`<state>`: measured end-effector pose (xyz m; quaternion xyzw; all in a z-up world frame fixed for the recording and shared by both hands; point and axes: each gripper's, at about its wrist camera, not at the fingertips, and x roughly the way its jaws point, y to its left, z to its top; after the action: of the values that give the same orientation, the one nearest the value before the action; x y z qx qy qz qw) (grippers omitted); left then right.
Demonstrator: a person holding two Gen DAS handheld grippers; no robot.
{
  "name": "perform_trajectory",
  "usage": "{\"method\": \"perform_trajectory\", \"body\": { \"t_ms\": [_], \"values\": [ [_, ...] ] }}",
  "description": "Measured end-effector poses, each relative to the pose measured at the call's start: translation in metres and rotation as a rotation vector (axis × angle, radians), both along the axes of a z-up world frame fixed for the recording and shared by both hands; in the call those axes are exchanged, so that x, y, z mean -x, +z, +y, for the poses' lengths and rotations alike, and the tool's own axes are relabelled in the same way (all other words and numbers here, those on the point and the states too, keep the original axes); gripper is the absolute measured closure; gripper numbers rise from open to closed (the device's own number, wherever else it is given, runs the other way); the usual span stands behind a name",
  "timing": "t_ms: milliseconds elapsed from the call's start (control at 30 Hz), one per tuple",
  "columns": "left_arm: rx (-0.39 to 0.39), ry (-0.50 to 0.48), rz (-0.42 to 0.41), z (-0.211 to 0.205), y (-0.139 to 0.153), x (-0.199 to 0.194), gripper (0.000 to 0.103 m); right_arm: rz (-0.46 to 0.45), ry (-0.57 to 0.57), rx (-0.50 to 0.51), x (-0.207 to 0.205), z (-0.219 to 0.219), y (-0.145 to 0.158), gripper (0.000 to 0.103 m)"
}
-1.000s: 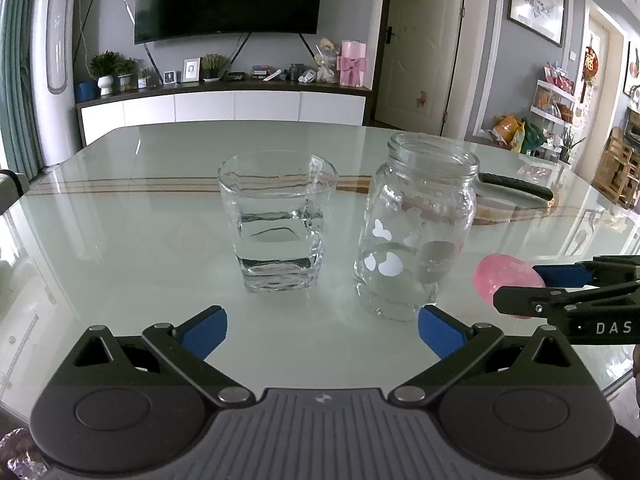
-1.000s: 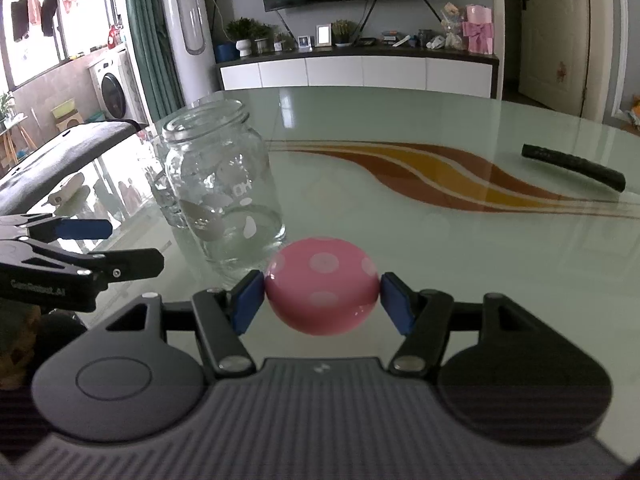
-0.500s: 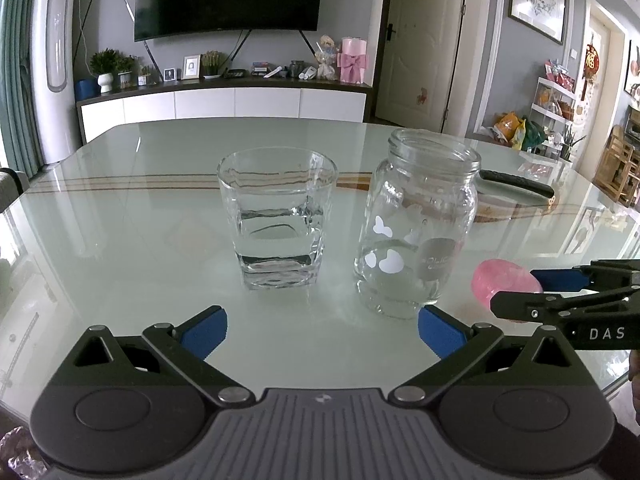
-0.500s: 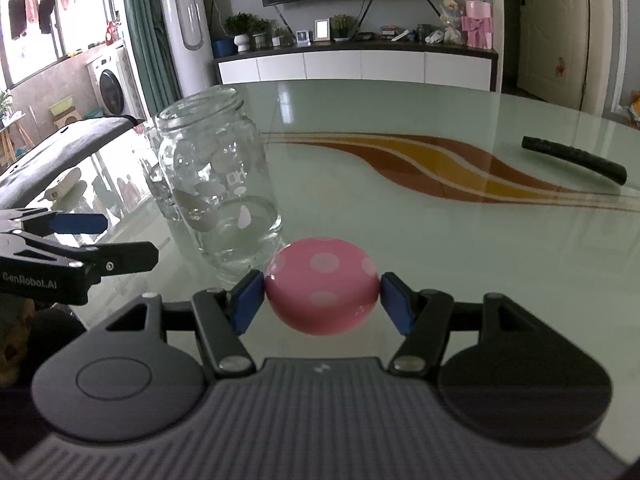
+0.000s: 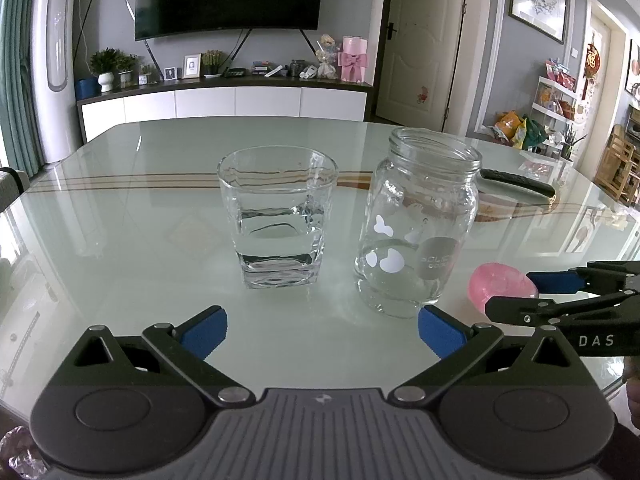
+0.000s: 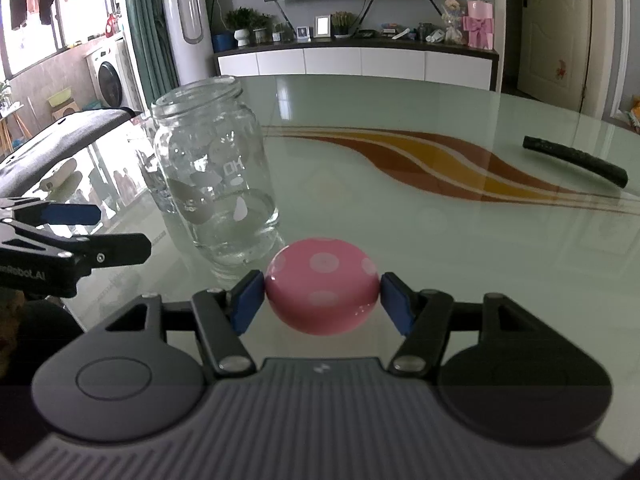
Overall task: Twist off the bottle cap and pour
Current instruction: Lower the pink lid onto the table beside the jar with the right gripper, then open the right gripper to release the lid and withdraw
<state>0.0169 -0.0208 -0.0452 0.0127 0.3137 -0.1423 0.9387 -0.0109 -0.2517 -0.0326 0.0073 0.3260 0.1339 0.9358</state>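
A clear glass jar stands uncapped on the glass table, with only a little water at its bottom. To its left is a square tumbler about half full of water. My left gripper is open just in front of both, nothing between its blue pads. My right gripper is shut on the pink dotted cap, holding it low over the table to the right of the jar. The left wrist view shows the cap and right gripper at right. The left gripper appears at the right view's left edge.
A black rod lies on the table behind and right of the jar, also visible as the rod in the right wrist view. A dark chair back stands at the table's left edge. A white cabinet and a television are on the far wall.
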Motion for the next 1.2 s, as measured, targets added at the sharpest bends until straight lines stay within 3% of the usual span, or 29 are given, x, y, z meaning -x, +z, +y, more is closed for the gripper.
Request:
{"method": "perform_trajectory", "body": {
  "t_ms": [867, 1200],
  "values": [
    [-0.001, 0.006, 0.014, -0.002, 0.002, -0.001, 0.0, -0.011, -0.018, 0.055, -0.005, 0.005, -0.011, 0.038],
    [-0.003, 0.006, 0.015, -0.002, 0.0, -0.001, 0.0, -0.045, -0.032, 0.049, 0.005, 0.004, -0.005, 0.025]
  ]
}}
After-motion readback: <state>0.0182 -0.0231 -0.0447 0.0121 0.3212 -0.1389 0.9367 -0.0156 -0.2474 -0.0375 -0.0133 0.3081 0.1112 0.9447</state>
